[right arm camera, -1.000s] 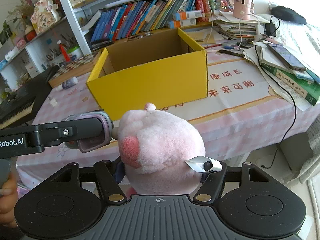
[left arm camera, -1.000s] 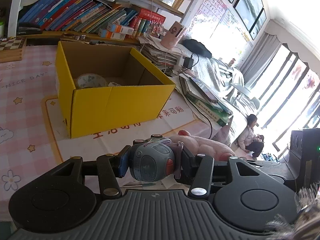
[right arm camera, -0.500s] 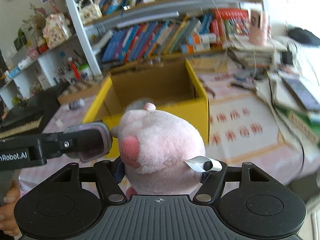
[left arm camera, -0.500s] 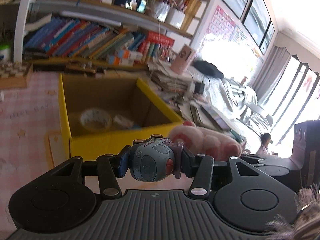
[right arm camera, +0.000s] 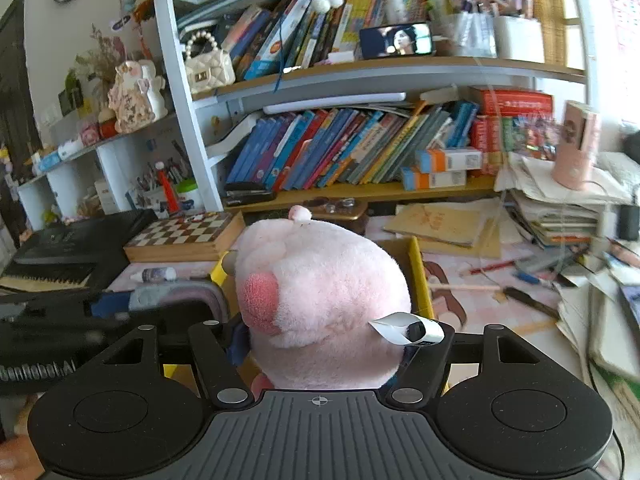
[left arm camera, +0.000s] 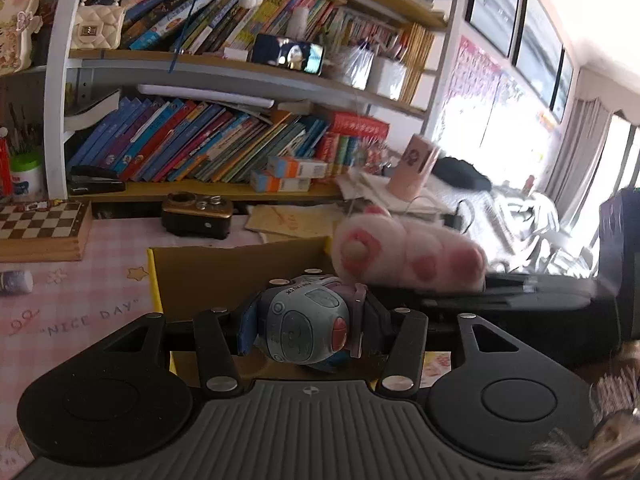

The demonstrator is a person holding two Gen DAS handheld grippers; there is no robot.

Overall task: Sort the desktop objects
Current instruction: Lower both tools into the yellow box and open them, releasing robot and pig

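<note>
Left tool point(left arm camera: 304, 330) pinches a toy point(left arm camera: 302, 330); right tool point(right arm camera: 320, 344) pinches a plush point(right arm camera: 320, 304). Both hang above the box point(left arm camera: 236, 268), side by side; releasing together, they may collide, though the floor is hidden.

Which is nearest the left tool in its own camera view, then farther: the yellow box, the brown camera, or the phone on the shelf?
1. Yellow box, right beneath the left tool.
2. Brown camera, on the table behind the box.
3. Phone, up on the shelf, farthest.
</note>
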